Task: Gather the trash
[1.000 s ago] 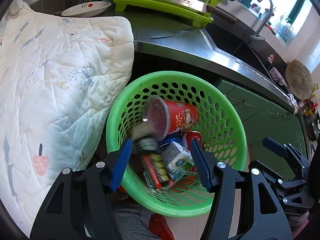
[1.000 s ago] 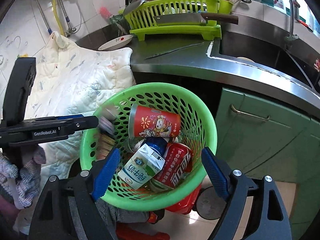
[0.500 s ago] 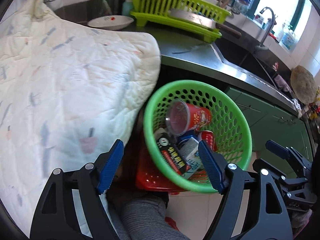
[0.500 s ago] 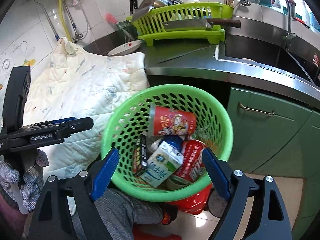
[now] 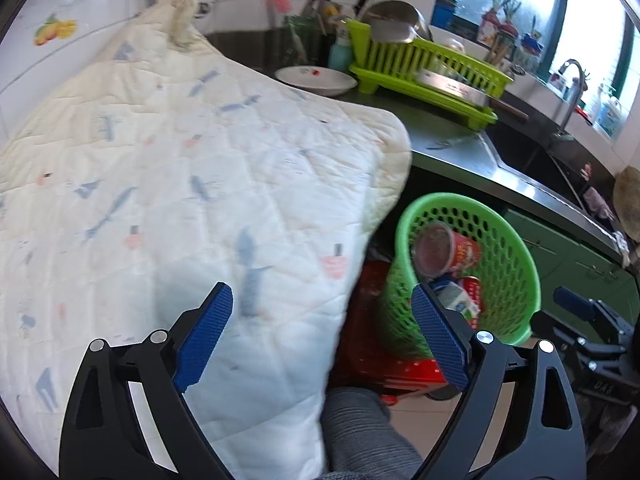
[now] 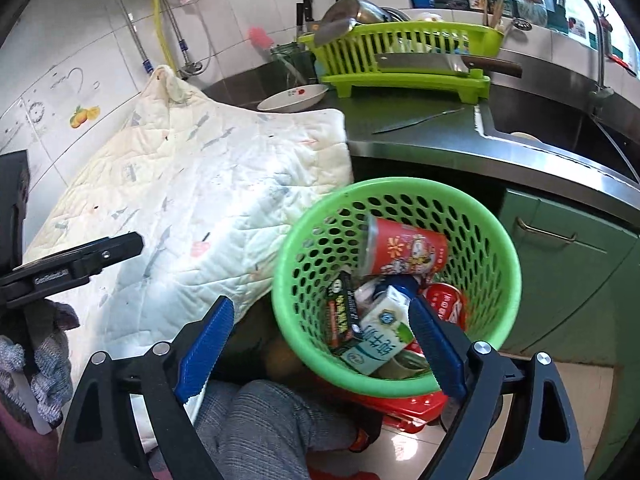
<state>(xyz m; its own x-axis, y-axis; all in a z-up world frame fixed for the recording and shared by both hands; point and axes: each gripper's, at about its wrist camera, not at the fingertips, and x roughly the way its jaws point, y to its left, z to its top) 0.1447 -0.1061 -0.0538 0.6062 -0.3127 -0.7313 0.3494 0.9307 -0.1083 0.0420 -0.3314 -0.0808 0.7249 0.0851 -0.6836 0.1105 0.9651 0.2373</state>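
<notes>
Now both the left claw (image 5: 322,336) and right claw (image 6: 320,346) gape, empty.

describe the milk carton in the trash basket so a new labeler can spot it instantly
Start at the round green perforated basket below the steel counter edge, beside the quilted cover. Among the trash in its bottom, the milk carton lies on its side nearest the right gripper. It is the only white box with green print; the neighbours are a red paper cup, a red can and a dark flat packet.
</notes>
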